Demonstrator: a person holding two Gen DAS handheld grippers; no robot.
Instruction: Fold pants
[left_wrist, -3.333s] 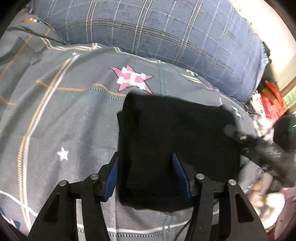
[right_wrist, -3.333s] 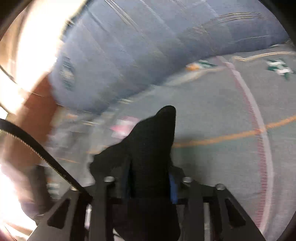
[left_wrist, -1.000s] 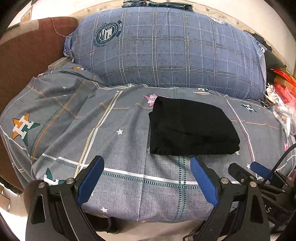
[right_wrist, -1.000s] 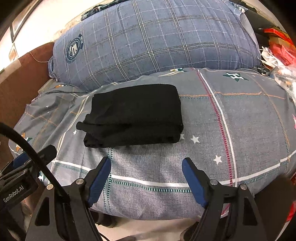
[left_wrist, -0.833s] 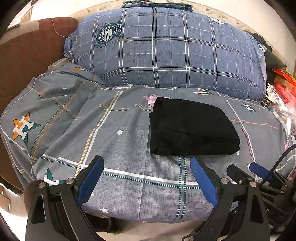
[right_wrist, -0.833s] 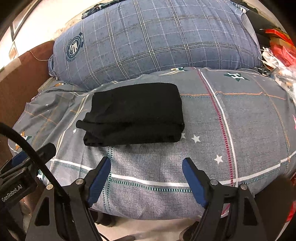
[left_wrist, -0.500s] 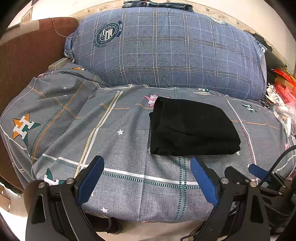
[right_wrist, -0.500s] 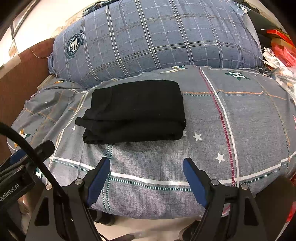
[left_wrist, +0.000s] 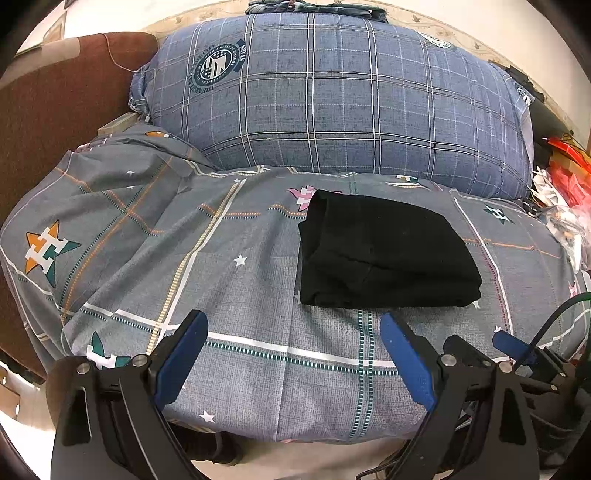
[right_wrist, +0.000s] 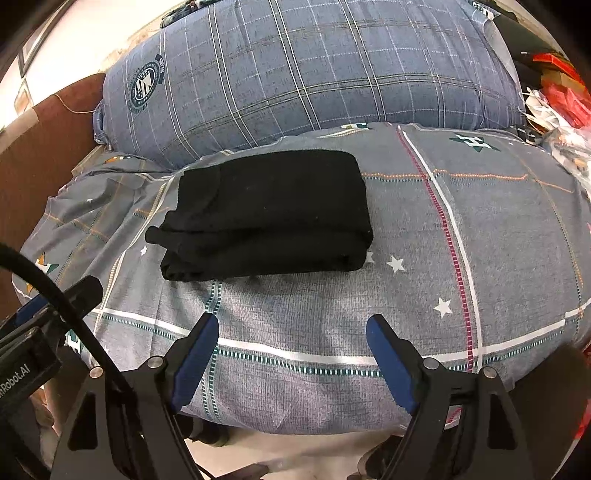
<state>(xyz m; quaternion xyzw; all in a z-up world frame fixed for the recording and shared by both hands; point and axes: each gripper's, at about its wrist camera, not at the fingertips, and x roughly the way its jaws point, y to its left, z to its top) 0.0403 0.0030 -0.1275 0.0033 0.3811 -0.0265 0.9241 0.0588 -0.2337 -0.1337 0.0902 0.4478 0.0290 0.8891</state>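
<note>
The black pants (left_wrist: 384, 251) lie folded into a compact rectangle on the grey patterned bed sheet (left_wrist: 155, 251); they also show in the right wrist view (right_wrist: 269, 214). My left gripper (left_wrist: 291, 354) is open and empty, held back near the bed's front edge, below and left of the pants. My right gripper (right_wrist: 291, 354) is open and empty too, in front of the pants. The right gripper's blue tip shows at the lower right of the left wrist view (left_wrist: 513, 345).
A large blue plaid pillow (left_wrist: 332, 103) lies behind the pants. A brown headboard (left_wrist: 48, 110) stands at the left. Red and white clutter (left_wrist: 565, 184) sits at the right edge. The bed's front edge drops to a pale floor (right_wrist: 295, 450).
About three seconds ago both grippers were shut on the pants; now both are open and pulled back. Over the last second the right wrist view has crept slightly closer; the pants lie still.
</note>
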